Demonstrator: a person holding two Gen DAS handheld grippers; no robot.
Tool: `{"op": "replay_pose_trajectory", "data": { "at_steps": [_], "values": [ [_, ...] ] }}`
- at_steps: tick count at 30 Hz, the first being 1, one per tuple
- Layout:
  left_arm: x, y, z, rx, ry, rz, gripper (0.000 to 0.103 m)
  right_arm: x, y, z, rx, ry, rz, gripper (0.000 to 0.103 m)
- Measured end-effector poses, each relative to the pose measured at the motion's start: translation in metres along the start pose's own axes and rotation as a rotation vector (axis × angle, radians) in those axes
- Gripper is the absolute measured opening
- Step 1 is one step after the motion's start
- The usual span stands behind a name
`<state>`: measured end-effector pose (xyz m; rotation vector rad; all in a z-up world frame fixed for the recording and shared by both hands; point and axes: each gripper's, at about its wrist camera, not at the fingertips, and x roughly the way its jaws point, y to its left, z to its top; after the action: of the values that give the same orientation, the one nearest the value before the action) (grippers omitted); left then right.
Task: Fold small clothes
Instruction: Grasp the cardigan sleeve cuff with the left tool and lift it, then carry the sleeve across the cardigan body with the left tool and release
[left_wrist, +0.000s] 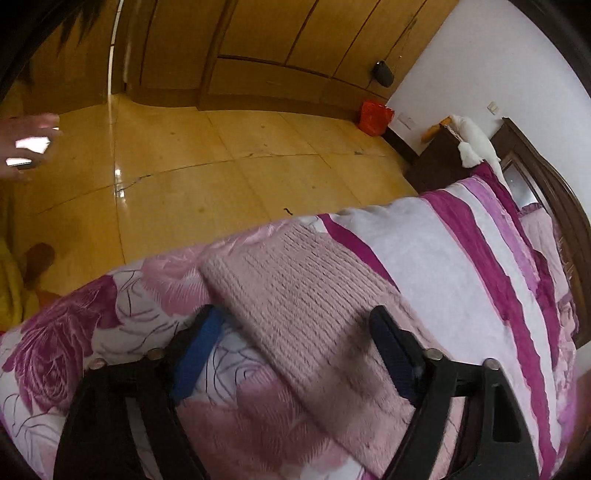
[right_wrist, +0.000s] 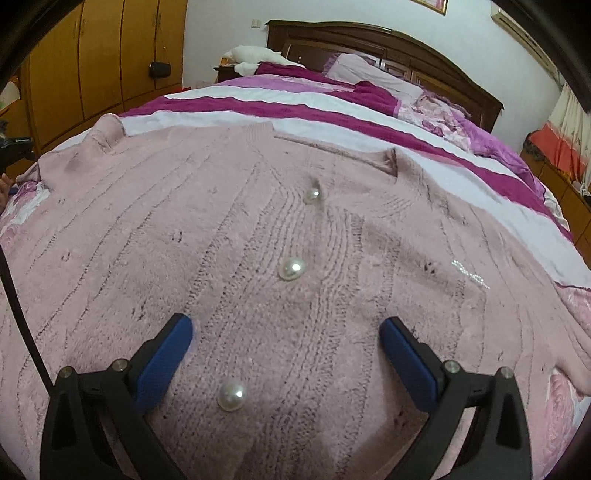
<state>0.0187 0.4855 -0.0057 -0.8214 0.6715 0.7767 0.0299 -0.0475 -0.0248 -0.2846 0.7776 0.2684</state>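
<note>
Pearl buttons (right_wrist: 231, 396) are sitting between your right gripper's (right_wrist: 286, 332) spread jaws, left gripper (left_wrist: 295, 321) hovering equally open over the cardigan's (right_wrist: 258, 221) sleeve on the bedspread (left_wrist: 436, 258); pinching buttons risks slipping.

We see the cardigan (right_wrist: 295, 258) lying flat on the bed cover (right_wrist: 332, 110), its three buttons (right_wrist: 291, 268) in a row running away from us toward the headboard (right_wrist: 388, 40). A pillow (right_wrist: 369, 70) rests before the headboard. The wardrobe (right_wrist: 92, 55) stands left of the bed, across the floor (left_wrist: 221, 166).
</note>
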Motion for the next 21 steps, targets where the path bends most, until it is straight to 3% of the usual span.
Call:
{"op": "replay_pose_trajectory", "data": {
  "at_steps": [1, 2, 5, 8, 11, 15, 21],
  "values": [
    [0.001, 0.003, 0.001, -0.017, 0.003, 0.003, 0.017, 0.001, -0.003, 0.001, 0.012, 0.001, 0.020, 0.103],
    [0.003, 0.005, 0.006, -0.041, 0.019, -0.017, 0.000, 0.002, -0.007, 0.001, 0.027, 0.004, 0.042, 0.103],
    [0.006, 0.022, 0.014, -0.171, 0.070, -0.117, 0.000, 0.005, -0.016, 0.001, 0.063, 0.004, 0.088, 0.103],
    [-0.008, 0.023, 0.016, -0.181, 0.057, -0.165, 0.000, 0.006, -0.015, 0.001, 0.062, -0.001, 0.090, 0.103],
    [-0.032, 0.010, 0.013, -0.103, 0.019, -0.204, 0.000, 0.007, -0.019, 0.002, 0.078, -0.002, 0.114, 0.103],
    [-0.070, -0.030, 0.004, 0.052, -0.050, -0.320, 0.000, 0.008, -0.020, 0.002, 0.087, -0.005, 0.124, 0.103],
    [-0.129, -0.074, -0.023, 0.199, -0.088, -0.462, 0.000, 0.008, -0.026, 0.002, 0.117, -0.014, 0.165, 0.103]
  ]
}}
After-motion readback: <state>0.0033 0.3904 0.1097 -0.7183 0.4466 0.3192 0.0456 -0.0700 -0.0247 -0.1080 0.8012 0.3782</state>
